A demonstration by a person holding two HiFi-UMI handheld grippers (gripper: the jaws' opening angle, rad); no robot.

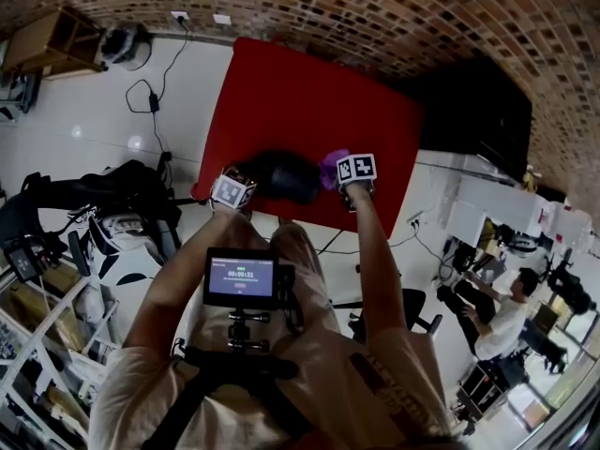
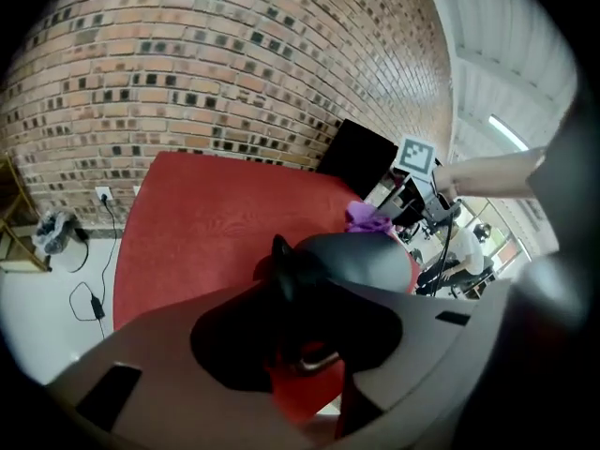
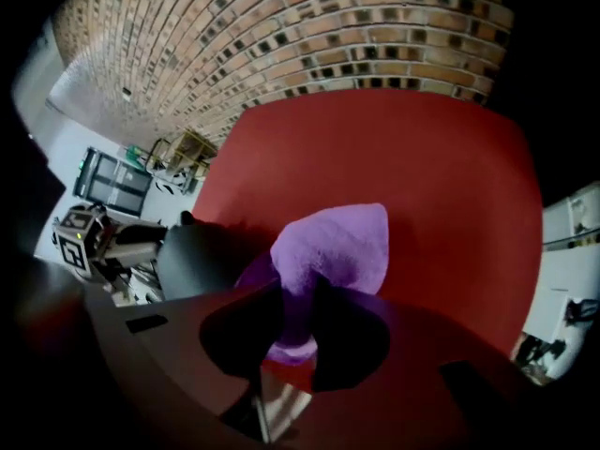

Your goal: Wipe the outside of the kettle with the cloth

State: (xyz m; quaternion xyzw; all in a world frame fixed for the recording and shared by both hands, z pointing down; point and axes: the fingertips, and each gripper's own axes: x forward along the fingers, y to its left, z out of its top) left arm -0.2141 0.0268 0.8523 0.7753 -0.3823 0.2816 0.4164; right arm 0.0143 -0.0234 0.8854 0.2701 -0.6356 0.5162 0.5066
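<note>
Nearest the head camera, at 6 o'clock, a small monitor (image 1: pixel 242 277) sits on a chest mount, and both forearms reach past it to the near edge of the red surface (image 1: pixel 300 101). The kettle (image 1: pixel 281 176), dark and rounded, stands at that near edge, toward 12 o'clock from the monitor.

The left gripper (image 2: pixel 300 334) comes in from the kettle's 8 o'clock. Its jaws are partly closed around the kettle's black handle and grip it there. The right gripper (image 3: pixel 295 334) is at the kettle's 3 o'clock, its jaws pinched on a bunched fold of the purple cloth (image 3: pixel 337 251). The free part of the cloth fans out beyond the jaws, just beside the kettle's flank; whether it touches the kettle cannot be told.

Beyond the kettle the surface runs bare toward 12 o'clock, up to a brick wall (image 1: pixel 375 7). On the white floor at 10 o'clock a black cable (image 1: pixel 150 101) trails from a wall socket. At 4 o'clock, well apart, a person (image 1: pixel 502 317) sits at a desk.
</note>
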